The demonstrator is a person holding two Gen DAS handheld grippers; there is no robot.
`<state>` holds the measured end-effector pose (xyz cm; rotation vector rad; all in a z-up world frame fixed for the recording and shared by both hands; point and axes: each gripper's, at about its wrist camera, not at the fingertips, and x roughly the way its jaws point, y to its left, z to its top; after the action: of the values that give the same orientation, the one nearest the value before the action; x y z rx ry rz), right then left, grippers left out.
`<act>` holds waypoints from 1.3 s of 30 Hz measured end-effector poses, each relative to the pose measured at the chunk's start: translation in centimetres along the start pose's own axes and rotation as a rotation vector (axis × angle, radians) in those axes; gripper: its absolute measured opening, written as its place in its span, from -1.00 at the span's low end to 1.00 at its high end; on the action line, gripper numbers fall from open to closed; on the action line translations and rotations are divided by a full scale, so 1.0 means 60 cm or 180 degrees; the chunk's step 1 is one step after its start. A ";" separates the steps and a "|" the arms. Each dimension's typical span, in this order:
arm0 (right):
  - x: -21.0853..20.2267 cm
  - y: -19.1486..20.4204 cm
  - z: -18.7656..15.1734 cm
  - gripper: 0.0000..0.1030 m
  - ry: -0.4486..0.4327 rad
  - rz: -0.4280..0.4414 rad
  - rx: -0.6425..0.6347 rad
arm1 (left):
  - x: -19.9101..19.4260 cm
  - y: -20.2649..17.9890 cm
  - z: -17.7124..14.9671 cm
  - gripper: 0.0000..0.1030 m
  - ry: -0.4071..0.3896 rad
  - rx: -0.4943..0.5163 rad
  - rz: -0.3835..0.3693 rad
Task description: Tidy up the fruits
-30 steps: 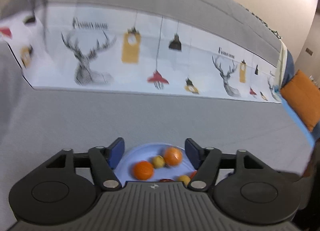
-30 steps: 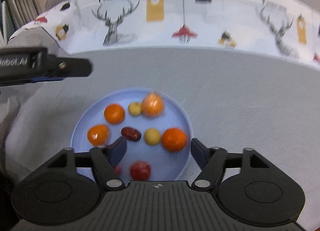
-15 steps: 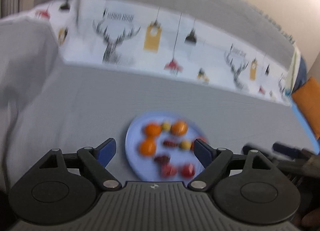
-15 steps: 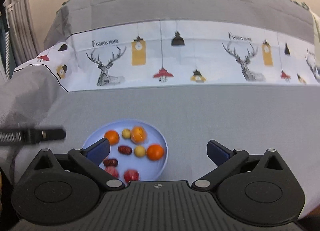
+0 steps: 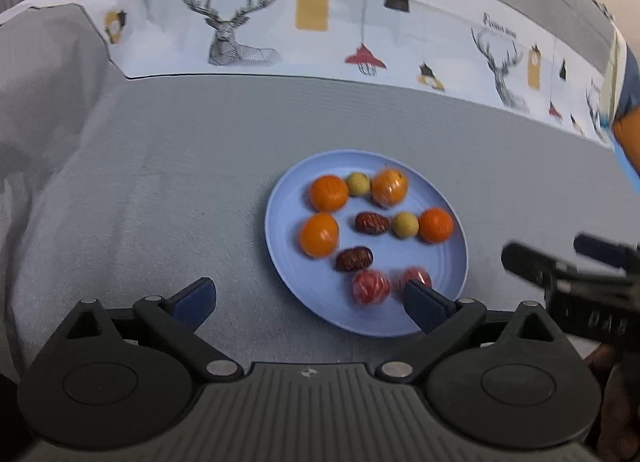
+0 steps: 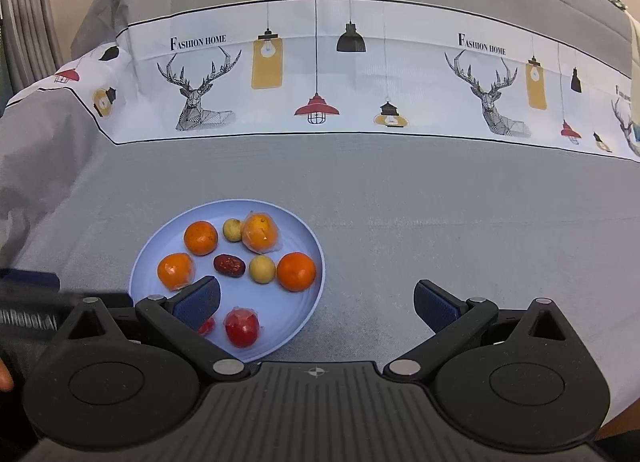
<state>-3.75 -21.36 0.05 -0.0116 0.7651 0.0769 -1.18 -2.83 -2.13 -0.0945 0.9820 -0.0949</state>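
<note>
Both pairs of jaws are standing wide apart and gripping nothing. The left gripper (image 5: 310, 298) is hovering just in front of the round pale-blue plastic plate (image 5: 280, 238), and the right gripper (image 6: 316, 300) is hovering in front of that plate and to its right. The plate is resting on the grey cloth-covered table (image 6: 440, 222) and is holding four round oranges (image 6: 201, 237), two small yellow fruits (image 6: 262, 269), two wrinkled dark-red dates (image 5: 372, 223) and two red wrapped fruits (image 6: 241, 327). Beyond the plate, a white printed band with deer and lamps (image 6: 320, 74) is crossing the cloth.
</note>
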 end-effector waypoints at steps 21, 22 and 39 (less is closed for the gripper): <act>0.008 0.002 0.002 0.99 0.0106 -0.0031 0.0016 | 0.029 -0.014 0.002 0.98 0.0188 -0.0007 0.0069; 0.009 0.001 0.002 0.99 0.0106 -0.0030 0.0008 | 0.030 -0.014 0.002 0.98 0.0196 -0.0010 0.0073; 0.011 0.005 0.001 0.99 0.0123 -0.0026 -0.0013 | 0.035 -0.014 0.001 0.98 0.0251 -0.0039 0.0087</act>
<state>-3.24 -21.04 -0.38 -0.0201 0.8034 0.0705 0.00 -3.92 -3.76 -0.0890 1.0623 -0.0679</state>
